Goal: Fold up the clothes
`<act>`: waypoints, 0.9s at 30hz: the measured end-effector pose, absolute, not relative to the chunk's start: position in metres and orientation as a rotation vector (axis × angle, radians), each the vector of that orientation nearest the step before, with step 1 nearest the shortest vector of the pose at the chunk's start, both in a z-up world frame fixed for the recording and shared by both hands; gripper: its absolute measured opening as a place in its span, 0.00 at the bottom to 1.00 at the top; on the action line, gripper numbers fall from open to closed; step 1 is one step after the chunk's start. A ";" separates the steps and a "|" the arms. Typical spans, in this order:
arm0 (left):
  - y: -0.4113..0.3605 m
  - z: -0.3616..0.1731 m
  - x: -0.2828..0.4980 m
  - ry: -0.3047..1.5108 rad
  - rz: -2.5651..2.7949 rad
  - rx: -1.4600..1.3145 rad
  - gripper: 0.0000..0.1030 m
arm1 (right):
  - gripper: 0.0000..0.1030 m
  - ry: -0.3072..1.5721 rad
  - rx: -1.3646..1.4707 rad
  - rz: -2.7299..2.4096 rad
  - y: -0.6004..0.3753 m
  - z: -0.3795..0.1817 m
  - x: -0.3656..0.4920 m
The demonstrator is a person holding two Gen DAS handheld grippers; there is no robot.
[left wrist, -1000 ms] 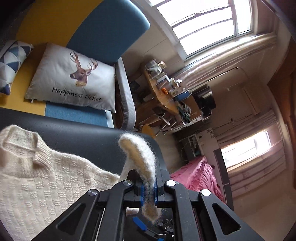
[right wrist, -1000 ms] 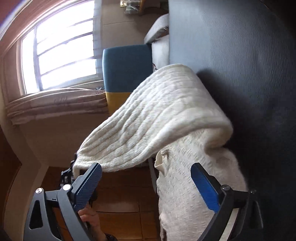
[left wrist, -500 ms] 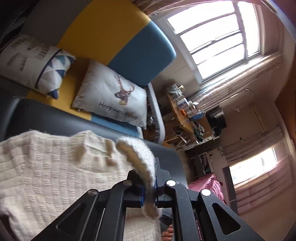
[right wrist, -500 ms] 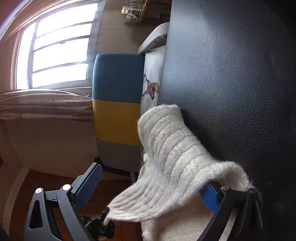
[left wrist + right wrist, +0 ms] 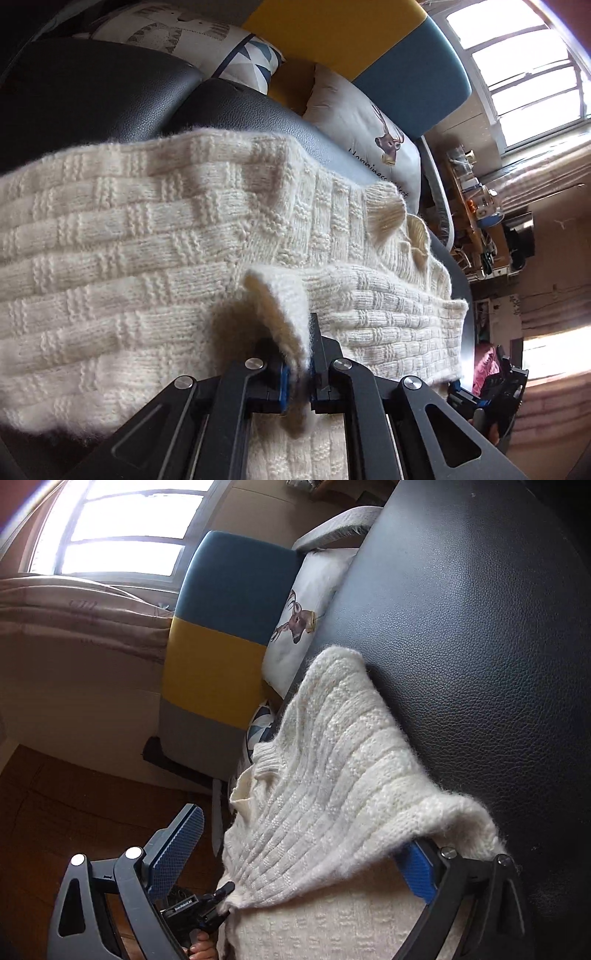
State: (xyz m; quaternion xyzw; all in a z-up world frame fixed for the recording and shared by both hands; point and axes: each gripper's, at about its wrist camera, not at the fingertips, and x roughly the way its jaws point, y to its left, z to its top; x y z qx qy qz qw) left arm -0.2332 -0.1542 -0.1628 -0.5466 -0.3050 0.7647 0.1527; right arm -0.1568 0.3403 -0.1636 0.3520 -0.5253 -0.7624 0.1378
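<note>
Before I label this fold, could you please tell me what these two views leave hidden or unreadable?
- Left wrist: the sweater runs off the left and bottom edges; its full outline is cut off.
- Left wrist: the left claw tips are buried in knit.
- Left wrist: the deer pillow lettering is partly covered by sweater.
- Right wrist: the right claw frame hides the sweater's lower part.

The left wrist view looks forward along its own gripper (image 5: 297,373), set very close over the cream sweater (image 5: 147,251) on the black surface (image 5: 92,85), facing the sofa (image 5: 406,70) and window (image 5: 524,66). The right wrist view sits near the sweater's (image 5: 332,775) edge, rolled sideways, looking along the surface (image 5: 461,646) to the same sofa (image 5: 229,602). Both share the deer cushion (image 5: 369,133) (image 5: 299,620), and each catches the other gripper (image 5: 491,395) (image 5: 207,908).
</note>
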 end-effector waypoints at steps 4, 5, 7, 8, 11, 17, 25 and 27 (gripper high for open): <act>-0.166 -0.167 -0.232 -1.026 2.095 -1.574 0.16 | 0.95 -1.341 1.119 -2.223 0.328 -0.157 -0.142; -0.169 -0.169 -0.231 -1.053 2.071 -1.576 0.18 | 0.95 -1.277 1.149 -2.238 0.324 -0.155 -0.137; -0.173 -0.170 -0.230 -1.095 2.026 -1.572 0.22 | 0.95 -1.138 1.204 -2.288 0.313 -0.148 -0.128; -0.174 -0.170 -0.230 -1.106 2.010 -1.569 0.24 | 0.95 -1.068 1.218 -2.313 0.308 -0.143 -0.126; -0.170 -0.165 -0.232 -1.065 2.018 -1.567 0.27 | 0.95 -0.895 1.217 -2.391 0.293 -0.126 -0.129; -0.158 -0.116 -0.239 -0.756 2.270 -1.418 0.13 | 0.95 -0.674 1.242 -2.502 0.264 -0.118 -0.167; -0.175 -0.142 -0.255 -0.749 2.290 -1.536 0.13 | 0.97 -0.469 1.301 -2.590 0.236 -0.144 -0.166; -0.181 -0.147 -0.252 -0.821 2.250 -1.530 0.20 | 0.97 -0.466 1.279 -2.595 0.237 -0.144 -0.164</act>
